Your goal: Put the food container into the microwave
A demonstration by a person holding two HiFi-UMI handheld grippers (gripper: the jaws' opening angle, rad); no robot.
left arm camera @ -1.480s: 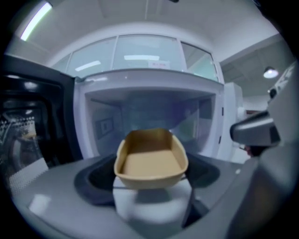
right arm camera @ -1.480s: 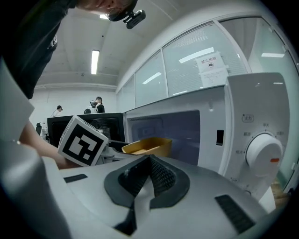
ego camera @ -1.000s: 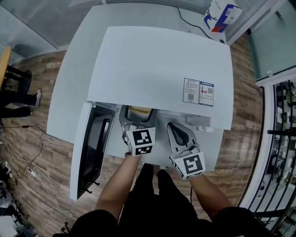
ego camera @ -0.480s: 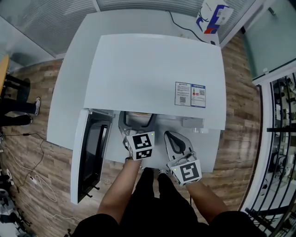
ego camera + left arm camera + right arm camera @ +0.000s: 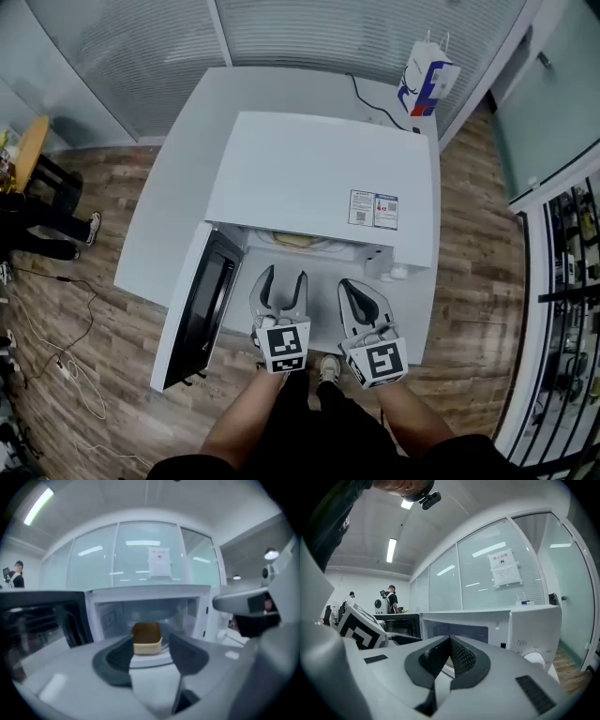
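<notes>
The tan food container [image 5: 147, 638] sits inside the white microwave [image 5: 319, 173], on its round tray; in the head view only the container's edge [image 5: 296, 241] shows under the microwave's top. The microwave door [image 5: 199, 305] stands wide open to the left. My left gripper [image 5: 282, 278] hovers in front of the opening, jaws open and apart from the container, nothing between them. My right gripper [image 5: 351, 285] is beside it on the right, shut and empty, pointing at the microwave's control side [image 5: 529, 634].
The microwave stands on a white table [image 5: 164, 197]. A blue and white bag [image 5: 427, 77] and a black cable [image 5: 370, 101] lie at the table's back. A person's legs [image 5: 42, 220] show at the far left on the wooden floor.
My left gripper has drawn back out of the microwave with open jaws, leaving the container inside. The right gripper moved back a little with it.
</notes>
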